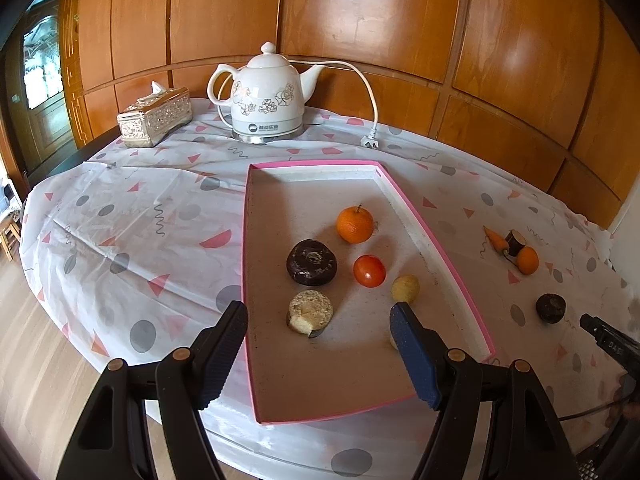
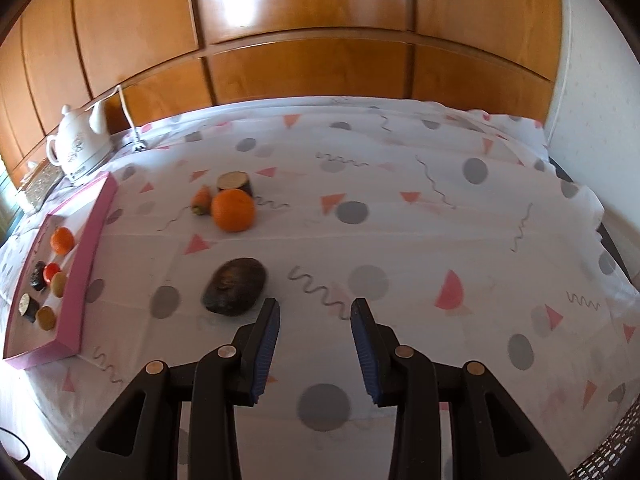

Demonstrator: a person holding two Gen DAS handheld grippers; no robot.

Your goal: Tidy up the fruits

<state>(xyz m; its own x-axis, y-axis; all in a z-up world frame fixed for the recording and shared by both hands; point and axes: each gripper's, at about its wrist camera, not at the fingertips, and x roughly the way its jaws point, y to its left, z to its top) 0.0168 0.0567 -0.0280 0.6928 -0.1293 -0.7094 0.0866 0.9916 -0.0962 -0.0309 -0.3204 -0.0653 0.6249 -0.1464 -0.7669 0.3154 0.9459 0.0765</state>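
Note:
A pink-rimmed tray (image 1: 432,236) holds an orange (image 1: 355,225), a dark round fruit (image 1: 311,262), a tomato (image 1: 369,271), a small yellow fruit (image 1: 405,288) and a pale cut piece (image 1: 310,310). My left gripper (image 1: 318,318) hovers open over the tray's near end with nothing between its fingers. On the cloth to the right of the tray lie a second orange (image 2: 233,210), a carrot piece (image 2: 201,200), a cut dark-skinned piece (image 2: 235,182) and a dark brown fruit (image 2: 235,286). My right gripper (image 2: 316,306) stands just right of the brown fruit, its jaws narrowly apart and empty.
A white floral kettle (image 1: 266,96) with its cord and plug (image 1: 370,142) stands at the back beside a tissue box (image 1: 154,117). Wooden wall panels rise behind the table. The patterned cloth (image 2: 400,240) covers the table, whose edge drops off at the left and front.

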